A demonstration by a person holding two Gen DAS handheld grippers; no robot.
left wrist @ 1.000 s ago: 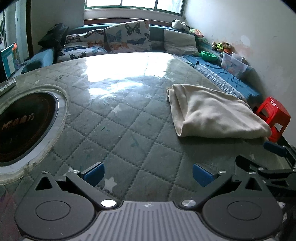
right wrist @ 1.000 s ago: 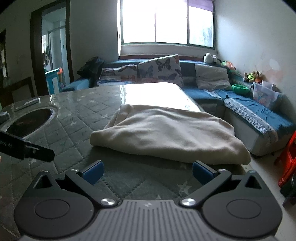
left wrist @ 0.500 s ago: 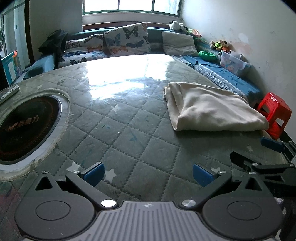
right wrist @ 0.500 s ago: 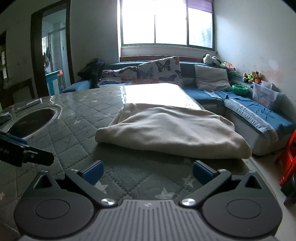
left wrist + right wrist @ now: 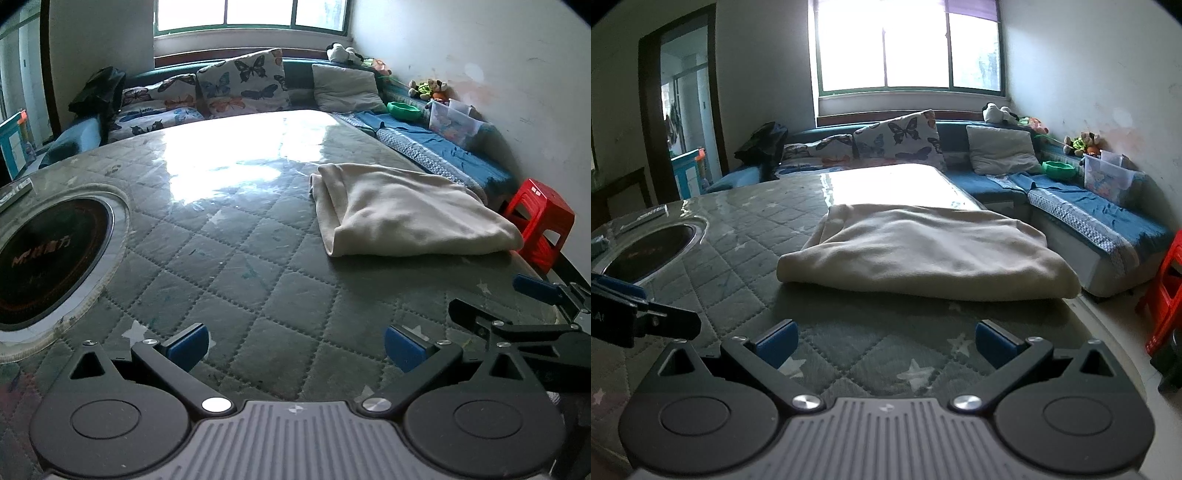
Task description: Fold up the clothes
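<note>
A cream garment [image 5: 406, 214] lies folded into a thick pad near the right edge of the green quilted table [image 5: 236, 258]; in the right wrist view the cream garment [image 5: 923, 254] is straight ahead. My left gripper [image 5: 295, 345] hovers open over bare quilt, well short and left of the cloth, holding nothing. My right gripper [image 5: 884, 341] is open too, a short way in front of the garment's near fold, empty. The right gripper's fingers [image 5: 535, 288] show at the right edge of the left wrist view.
A round black cooktop [image 5: 44, 251] is set into the table at the left. A red plastic stool [image 5: 539, 221] stands past the table's right edge. A blue sofa [image 5: 1089, 206] with butterfly cushions [image 5: 240, 86] wraps the far and right sides.
Both grippers have drawn back from the folded garment and risen slightly, so it looks farther away. The cloth itself has not moved. Both stay open.
</note>
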